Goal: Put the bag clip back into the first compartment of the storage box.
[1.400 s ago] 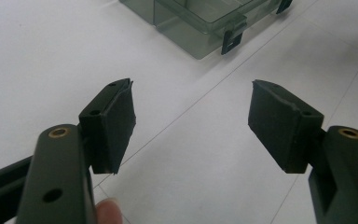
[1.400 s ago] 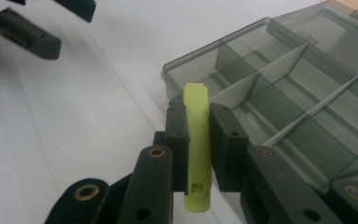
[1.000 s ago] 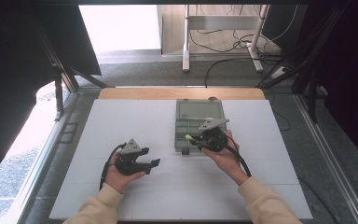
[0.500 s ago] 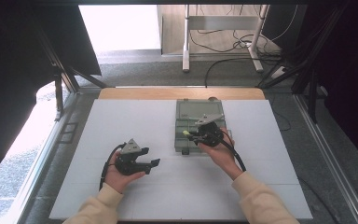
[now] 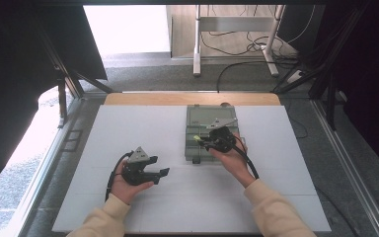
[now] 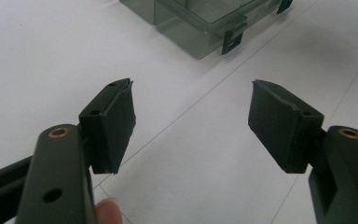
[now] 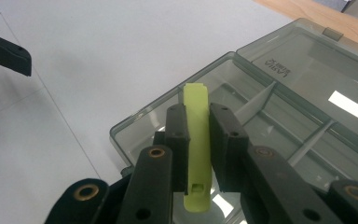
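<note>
White tabletop (image 5: 128, 128): the right gripper (image 7: 197, 133) is pinching a yellow-green clip (image 7: 197, 140) over an open compartment box (image 5: 197, 121); the left gripper (image 6: 191, 126) is resting with jaws wide apart and empty, well apart from the box

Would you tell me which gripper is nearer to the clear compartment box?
The right gripper: it hangs over the compartment box, holding a yellow-green clip. The left gripper sits open on the table, off to the box's side.

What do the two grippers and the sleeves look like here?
Both are black two-jaw tools. The left gripper carries a grey three-cornered plate on top and trails a black cable; its dark flat pads sit on arms with brass-ringed holes. The right gripper has a similar plate and cable. The sleeves are pale cream.
</note>
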Tool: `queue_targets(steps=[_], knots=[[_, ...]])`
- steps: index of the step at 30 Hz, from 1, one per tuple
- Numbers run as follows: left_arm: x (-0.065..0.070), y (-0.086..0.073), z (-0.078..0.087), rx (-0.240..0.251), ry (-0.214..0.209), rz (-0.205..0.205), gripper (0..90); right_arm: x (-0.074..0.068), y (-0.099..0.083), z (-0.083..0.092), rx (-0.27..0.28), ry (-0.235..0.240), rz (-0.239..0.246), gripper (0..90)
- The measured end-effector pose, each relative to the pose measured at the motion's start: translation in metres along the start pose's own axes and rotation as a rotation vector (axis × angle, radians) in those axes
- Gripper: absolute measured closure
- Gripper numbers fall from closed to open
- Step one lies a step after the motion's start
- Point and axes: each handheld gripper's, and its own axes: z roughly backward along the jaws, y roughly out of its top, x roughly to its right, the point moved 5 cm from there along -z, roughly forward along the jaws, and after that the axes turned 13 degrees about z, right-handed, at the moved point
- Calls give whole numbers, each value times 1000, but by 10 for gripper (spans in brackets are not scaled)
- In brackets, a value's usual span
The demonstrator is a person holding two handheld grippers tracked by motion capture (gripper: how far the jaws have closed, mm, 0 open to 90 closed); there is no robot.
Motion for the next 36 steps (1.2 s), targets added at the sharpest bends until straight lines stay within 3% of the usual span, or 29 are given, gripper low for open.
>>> queue_targets(steps=[11,36], knots=[[0,0,0,1,-2,2,320,9,11,-7,3,-14,-22,782],[0,0,0,1,-3,-1,320,29,27,-52,-91,-58,-66,779]])
